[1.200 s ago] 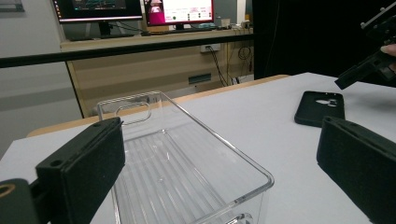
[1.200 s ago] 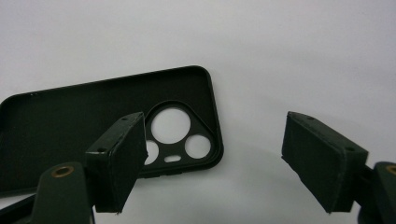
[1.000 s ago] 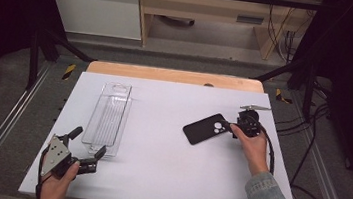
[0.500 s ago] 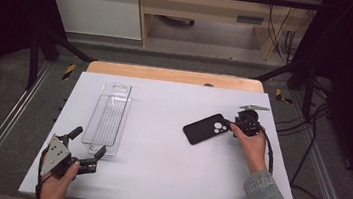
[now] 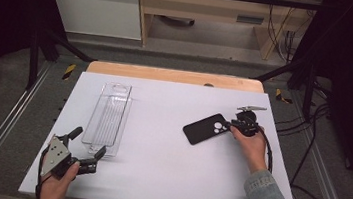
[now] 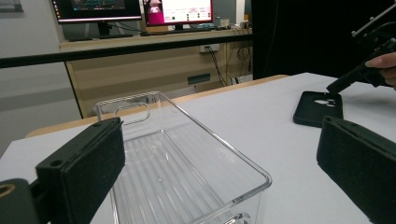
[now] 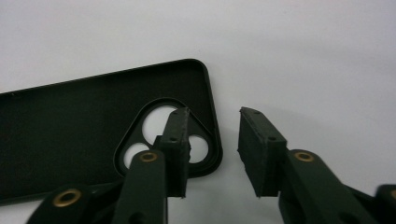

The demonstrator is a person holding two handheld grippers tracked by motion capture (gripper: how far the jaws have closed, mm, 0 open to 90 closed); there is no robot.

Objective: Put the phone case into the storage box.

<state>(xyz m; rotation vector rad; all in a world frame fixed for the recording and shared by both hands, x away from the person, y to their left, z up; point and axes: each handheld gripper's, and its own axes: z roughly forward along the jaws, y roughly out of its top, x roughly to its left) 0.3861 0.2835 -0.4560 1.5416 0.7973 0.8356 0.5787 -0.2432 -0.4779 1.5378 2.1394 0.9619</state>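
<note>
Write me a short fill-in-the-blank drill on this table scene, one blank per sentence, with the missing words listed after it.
1. The right gripper straddles one short edge of the black ____, at the camera cutout.
2. The phone case lies with its hollow side facing ____.
3. The left gripper points at a clear plastic ____.
4. That tray holds ____.

Missing words: phone case; up; tray; nothing

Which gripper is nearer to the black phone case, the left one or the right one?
Right. The right gripper straddles the edge of the black phone case, its jaws having just been closing. The left gripper waits far across the table, beside the clear tray.
</note>
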